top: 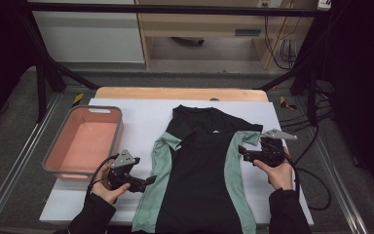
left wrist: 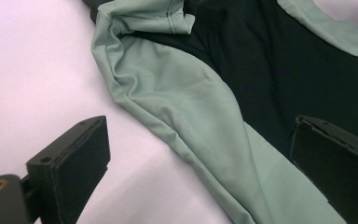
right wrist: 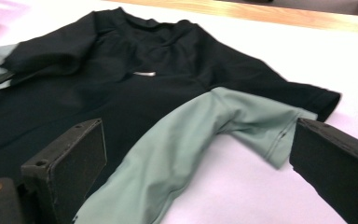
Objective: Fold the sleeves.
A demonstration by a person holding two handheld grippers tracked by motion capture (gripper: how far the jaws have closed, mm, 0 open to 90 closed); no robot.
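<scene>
Work on the shirt (top: 199, 170) looks just begun. Spread flat on the white sheet (top: 126, 112) in the middle of the table (top: 175, 92), neck at the far end, bottom hem hanging off the near edge. No fold made yet, as far as can be seen. Both sleeves lie bent in beside the body. Probably all the folding left to do, and maybe a trip to the pink tub (top: 85, 141) standing well off to the left.

Left gripper (top: 148, 181) at the shirt's left side, jaws wide apart, holding nothing. Seen from the left gripper view, one jaw over bare sheet, the other over black cloth, with the green side strip (left wrist: 191, 116) between them.

Right gripper (top: 242, 152) by the right sleeve (right wrist: 261, 112), jaws wide apart too, nothing held. Sleeve cuff lying between the jaws, not pinched.

Black shirt, soft and thin. Green strips down both sides and under the sleeves. Small white mark (right wrist: 144, 73) on the chest. A few soft wrinkles near the left sleeve.
</scene>
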